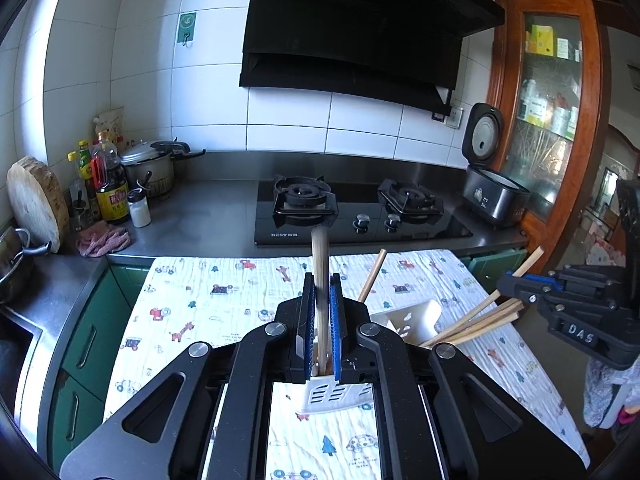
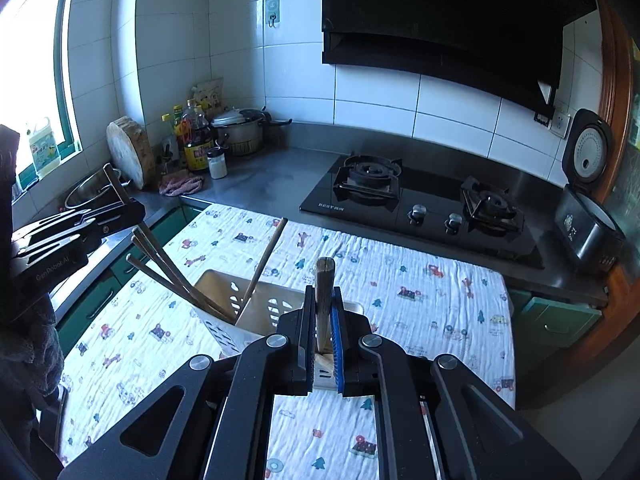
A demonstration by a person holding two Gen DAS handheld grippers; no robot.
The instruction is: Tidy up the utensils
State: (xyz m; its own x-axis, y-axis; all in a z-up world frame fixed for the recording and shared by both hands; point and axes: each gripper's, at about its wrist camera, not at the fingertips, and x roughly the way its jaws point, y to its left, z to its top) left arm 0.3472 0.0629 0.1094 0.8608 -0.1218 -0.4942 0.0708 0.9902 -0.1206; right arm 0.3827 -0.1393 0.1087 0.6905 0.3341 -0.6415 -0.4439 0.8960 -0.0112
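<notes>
A white slotted utensil holder [image 2: 224, 300] stands on the patterned cloth [image 2: 420, 292]; it also shows in the left wrist view [image 1: 412, 318]. Several wooden chopsticks [image 2: 172, 276] lean in it, and they show in the left wrist view [image 1: 476, 322]. My left gripper [image 1: 321, 280] is shut on a wooden chopstick [image 1: 320, 264] that points upward over the holder. My right gripper [image 2: 322, 294] is shut on another wooden chopstick [image 2: 323, 284], also upright over the holder. Each gripper shows at the edge of the other's view, the right gripper [image 1: 516, 280] and the left gripper [image 2: 132, 210].
A black gas hob [image 2: 424, 204] sits on the steel counter behind the cloth. Bottles [image 2: 196, 136], a pot [image 2: 240, 130], a round chopping board [image 2: 130, 152] and a pink rag [image 2: 180, 184] crowd the back left corner. An open rice cooker [image 2: 588, 208] stands at the right.
</notes>
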